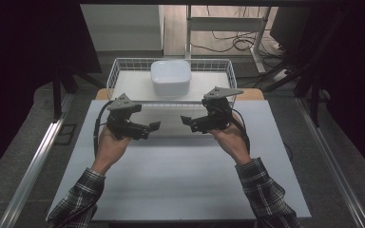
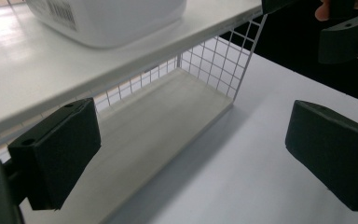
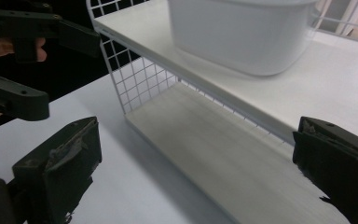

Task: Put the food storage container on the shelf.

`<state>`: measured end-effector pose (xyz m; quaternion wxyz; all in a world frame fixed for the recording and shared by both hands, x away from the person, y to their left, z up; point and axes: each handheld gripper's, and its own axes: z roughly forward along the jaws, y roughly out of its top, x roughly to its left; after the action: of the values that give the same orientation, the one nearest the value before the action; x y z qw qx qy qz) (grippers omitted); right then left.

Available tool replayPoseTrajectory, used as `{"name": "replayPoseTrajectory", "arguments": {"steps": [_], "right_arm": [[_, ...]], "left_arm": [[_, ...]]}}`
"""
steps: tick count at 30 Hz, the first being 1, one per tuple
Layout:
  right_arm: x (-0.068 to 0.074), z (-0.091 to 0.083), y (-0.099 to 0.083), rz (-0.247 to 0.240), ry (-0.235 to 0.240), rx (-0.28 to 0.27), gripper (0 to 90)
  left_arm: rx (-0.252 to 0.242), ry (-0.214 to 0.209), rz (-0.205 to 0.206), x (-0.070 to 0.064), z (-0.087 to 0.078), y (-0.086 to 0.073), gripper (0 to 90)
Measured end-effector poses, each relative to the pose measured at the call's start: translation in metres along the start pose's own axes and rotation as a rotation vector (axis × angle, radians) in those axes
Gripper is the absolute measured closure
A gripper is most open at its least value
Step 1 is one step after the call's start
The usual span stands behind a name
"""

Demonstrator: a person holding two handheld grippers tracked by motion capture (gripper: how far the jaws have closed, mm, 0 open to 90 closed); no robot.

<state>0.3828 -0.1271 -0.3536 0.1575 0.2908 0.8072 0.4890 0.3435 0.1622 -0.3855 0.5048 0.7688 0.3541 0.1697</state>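
Presently, both grippers are empty. The left gripper (image 1: 155,126) has its jaws spread wide with nothing between them, and the right gripper (image 1: 186,120) likewise stands fully open, holding nothing. They hover above the white table (image 1: 180,180), facing each other, just in front of the wire rack (image 1: 115,71).

The thing nearest to them is the white tub (image 1: 171,77), standing upright on the rack's upper shelf (image 2: 42,79), near its middle and toward the far side, well apart from both grippers.

Judgement on handling: the tub appears to be thin, smooth plastic, probably light, fairly stiff at the rim but liable to flex at the walls, and slippery under the pads. A hold on opposite sides, just under the rim, looks soundest.

Appearance: rounded corners, plain white, slightly tapered walls; a barcode label (image 2: 60,11) on one side. Contents cannot be told.
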Motion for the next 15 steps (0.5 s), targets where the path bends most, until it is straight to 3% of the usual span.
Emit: {"name": "replayPoseTrajectory", "arguments": {"steps": [3, 15], "right_arm": [[0.006, 0.000, -0.010, -0.009, 0.005, 0.009, 1.0], [0.021, 0.002, -0.039, -0.046, 0.007, 0.033, 1.0]], "left_arm": [[0.014, 0.005, 0.014, -0.005, 0.001, -0.008, 3.1], [0.003, -0.003, 0.001, -0.018, 0.000, -0.040, 3.6]]}}
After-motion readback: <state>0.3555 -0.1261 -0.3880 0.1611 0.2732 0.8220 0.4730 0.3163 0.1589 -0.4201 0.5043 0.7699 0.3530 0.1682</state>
